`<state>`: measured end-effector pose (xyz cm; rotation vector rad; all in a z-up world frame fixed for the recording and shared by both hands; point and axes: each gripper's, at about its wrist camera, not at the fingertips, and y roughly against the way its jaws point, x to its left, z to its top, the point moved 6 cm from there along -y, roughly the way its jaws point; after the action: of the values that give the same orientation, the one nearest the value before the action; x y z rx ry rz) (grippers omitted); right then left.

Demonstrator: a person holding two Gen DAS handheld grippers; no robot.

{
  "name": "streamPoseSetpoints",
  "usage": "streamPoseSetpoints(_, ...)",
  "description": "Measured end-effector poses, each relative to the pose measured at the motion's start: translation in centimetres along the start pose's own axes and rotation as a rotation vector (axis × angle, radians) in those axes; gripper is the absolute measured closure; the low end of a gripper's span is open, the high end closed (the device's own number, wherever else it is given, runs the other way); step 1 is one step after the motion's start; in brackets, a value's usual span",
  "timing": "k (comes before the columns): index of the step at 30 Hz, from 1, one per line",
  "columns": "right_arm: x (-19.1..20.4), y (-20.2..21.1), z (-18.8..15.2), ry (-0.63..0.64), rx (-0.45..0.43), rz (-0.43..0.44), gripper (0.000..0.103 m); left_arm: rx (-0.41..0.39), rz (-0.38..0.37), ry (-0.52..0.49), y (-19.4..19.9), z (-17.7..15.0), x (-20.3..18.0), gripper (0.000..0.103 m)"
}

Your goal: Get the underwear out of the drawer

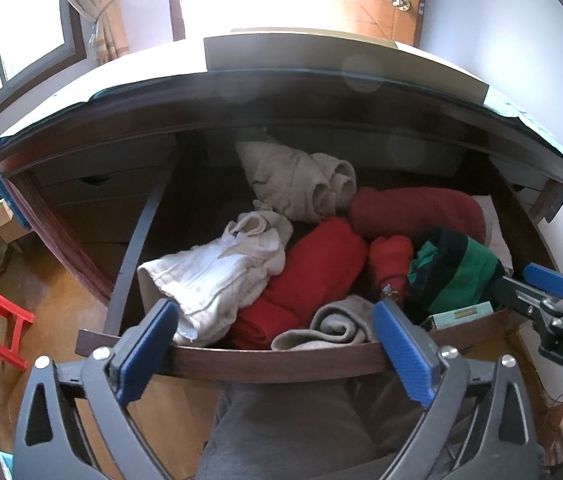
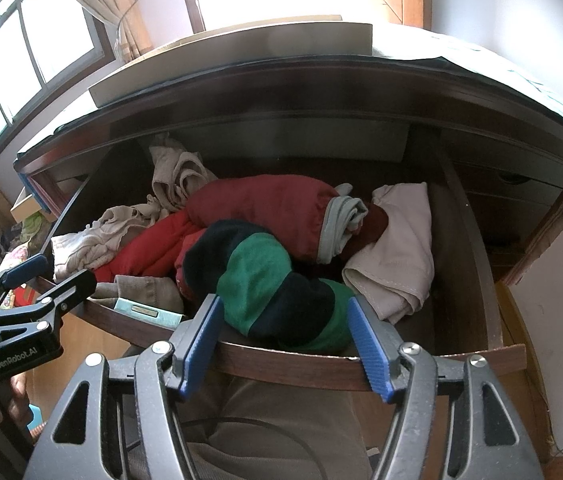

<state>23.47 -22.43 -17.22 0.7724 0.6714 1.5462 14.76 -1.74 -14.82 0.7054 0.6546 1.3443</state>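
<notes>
The dark wooden drawer stands pulled open under the desk and holds rolled and loose clothes. In the left wrist view I see a white garment, a bright red one, a beige roll, a dark red roll and a green and navy striped roll. My left gripper is open and empty at the drawer's front edge. My right gripper is open and empty just in front of the green and navy roll. It also shows in the left wrist view.
A teal box sits in the drawer's front corner. A pale cloth lies at the drawer's right. A flat board lies on the desk top. A red stool and clutter stand on the wooden floor at left.
</notes>
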Motion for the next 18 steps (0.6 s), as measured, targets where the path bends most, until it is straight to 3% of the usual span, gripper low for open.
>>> streamPoseSetpoints(14,-0.01,0.00,0.06,0.000,-0.003,0.000,0.036,0.000,0.005,0.002,-0.10,0.02,0.12,0.000)
streamPoseSetpoints(18,0.10,-0.05,0.17,0.003,-0.007,0.011,0.031,0.000,0.003,0.002,-0.14,0.05,0.09,0.000)
